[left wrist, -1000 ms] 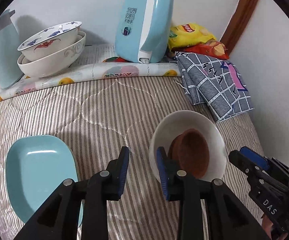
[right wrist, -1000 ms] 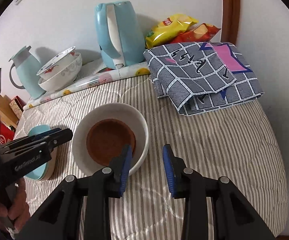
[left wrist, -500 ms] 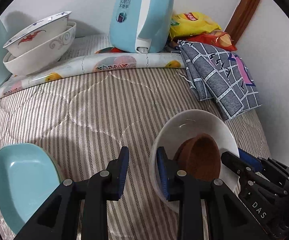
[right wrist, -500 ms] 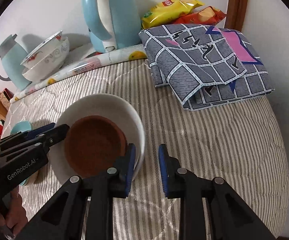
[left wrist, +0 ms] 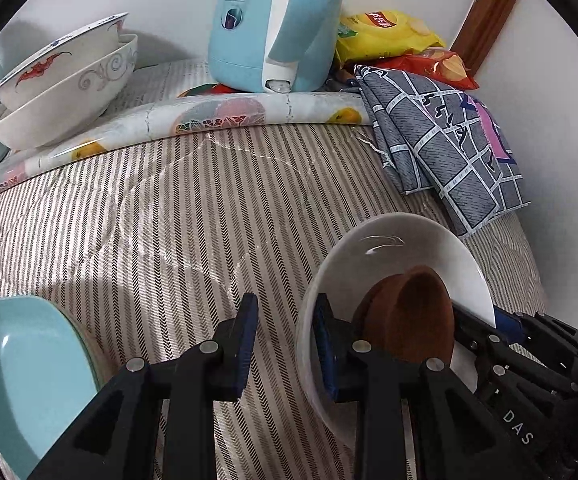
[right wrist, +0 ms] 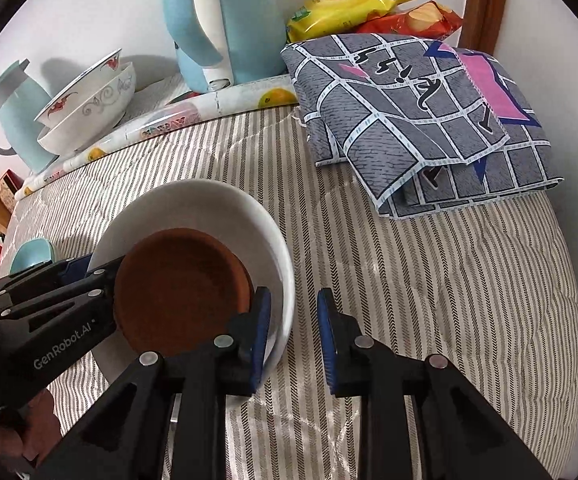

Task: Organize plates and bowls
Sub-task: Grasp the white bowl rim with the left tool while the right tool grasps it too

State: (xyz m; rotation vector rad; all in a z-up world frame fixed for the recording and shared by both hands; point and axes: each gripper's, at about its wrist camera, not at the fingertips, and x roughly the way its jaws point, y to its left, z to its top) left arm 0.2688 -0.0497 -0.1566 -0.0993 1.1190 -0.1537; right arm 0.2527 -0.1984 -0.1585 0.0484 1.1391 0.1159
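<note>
White bowl with a brown bowl nested inside sits on the striped quilt, well apart from the teal dish. Left tool straddles the white bowl's near rim, one finger inside and one outside, a gap showing, not clamped. Right tool straddles the opposite rim the same way; its jaws have just been closing but do not pinch the rim.

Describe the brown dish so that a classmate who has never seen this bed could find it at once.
Start at the tall blue kettle by the wall, then come forward across the striped quilt to the plain white bowl. The brown dish sits inside it: small, round, matt rust-brown, the only dark crockery here.
</note>
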